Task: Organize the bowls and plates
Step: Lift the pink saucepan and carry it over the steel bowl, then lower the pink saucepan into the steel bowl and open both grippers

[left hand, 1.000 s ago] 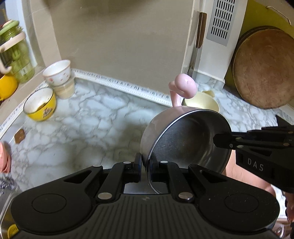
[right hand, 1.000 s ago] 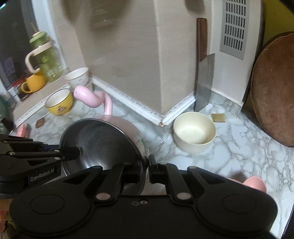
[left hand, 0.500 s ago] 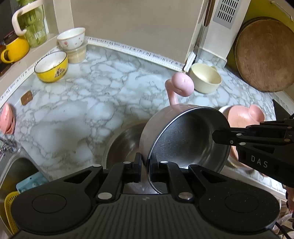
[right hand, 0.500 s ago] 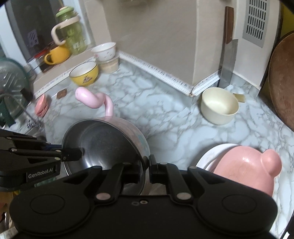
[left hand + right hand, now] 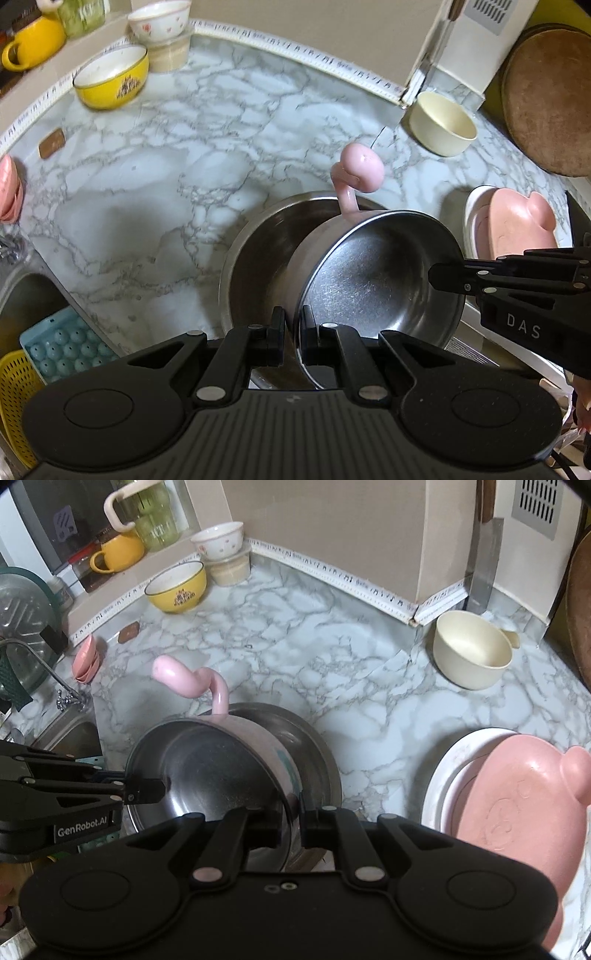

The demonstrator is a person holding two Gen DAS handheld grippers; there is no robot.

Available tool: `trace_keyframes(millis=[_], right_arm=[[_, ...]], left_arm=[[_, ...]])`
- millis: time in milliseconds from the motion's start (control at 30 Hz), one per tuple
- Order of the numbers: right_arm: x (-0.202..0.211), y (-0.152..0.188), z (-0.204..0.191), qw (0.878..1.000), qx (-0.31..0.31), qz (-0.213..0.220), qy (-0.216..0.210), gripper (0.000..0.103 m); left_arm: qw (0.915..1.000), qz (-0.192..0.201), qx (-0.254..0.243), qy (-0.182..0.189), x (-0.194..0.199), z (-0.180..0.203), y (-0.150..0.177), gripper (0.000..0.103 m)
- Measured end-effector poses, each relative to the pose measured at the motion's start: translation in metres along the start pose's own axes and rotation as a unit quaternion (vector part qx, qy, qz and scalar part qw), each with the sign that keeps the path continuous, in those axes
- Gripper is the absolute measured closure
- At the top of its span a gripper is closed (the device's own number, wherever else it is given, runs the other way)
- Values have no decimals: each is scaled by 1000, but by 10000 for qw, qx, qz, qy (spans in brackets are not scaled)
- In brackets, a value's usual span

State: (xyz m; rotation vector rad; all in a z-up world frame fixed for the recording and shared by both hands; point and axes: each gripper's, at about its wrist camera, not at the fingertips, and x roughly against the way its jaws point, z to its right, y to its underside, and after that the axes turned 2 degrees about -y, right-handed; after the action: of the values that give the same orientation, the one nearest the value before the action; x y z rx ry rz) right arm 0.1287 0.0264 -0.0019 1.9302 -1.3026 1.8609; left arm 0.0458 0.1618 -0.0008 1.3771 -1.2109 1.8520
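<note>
Both grippers hold a steel pot (image 5: 376, 280) (image 5: 207, 775) with a curved pink handle (image 5: 360, 173) (image 5: 184, 679), tilted, by opposite sides of its rim. My left gripper (image 5: 293, 332) is shut on the near rim, and in the right wrist view it reaches in from the left (image 5: 159, 790). My right gripper (image 5: 297, 823) is shut on the other side of the rim; the left wrist view shows it coming in from the right (image 5: 436, 275). Directly under the pot, a larger steel bowl (image 5: 258, 251) (image 5: 314, 746) sits on the marble counter (image 5: 166, 166).
A cream bowl (image 5: 472, 650) stands by the wall corner. A yellow bowl (image 5: 177, 587) and a white flowered bowl (image 5: 218, 541) are at the back left. A pink plate (image 5: 517, 797) lies on a white plate (image 5: 443, 775) at right. Small pink dishes (image 5: 86, 662) and the sink (image 5: 22, 302) are at left.
Both grippers have carried the pot down and back from the wall. The large steel bowl and the pink plate have come into view beneath and beside it.
</note>
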Motion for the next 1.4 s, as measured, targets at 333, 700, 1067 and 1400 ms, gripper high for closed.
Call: trace_keyframes(millis=[333,700,1067,1400], right_arm=[[-31,-13,7,9993,-131,-342,-98,93],[-44,-20,9,9988,-103,-443,-180,93],[-37,-16,10,9994,-54,-259,-215,84],[-16,-13,3,9996,167,79,-214,65]], left_arm=[[9995,-266,177,9,-29,-12,-12,96],[9996,-238,142,9,-37,-16,-16,96],[9998,114,21,152,-25,-20,-11,96],[9981,576,-205,50,0,-20,-6,94]])
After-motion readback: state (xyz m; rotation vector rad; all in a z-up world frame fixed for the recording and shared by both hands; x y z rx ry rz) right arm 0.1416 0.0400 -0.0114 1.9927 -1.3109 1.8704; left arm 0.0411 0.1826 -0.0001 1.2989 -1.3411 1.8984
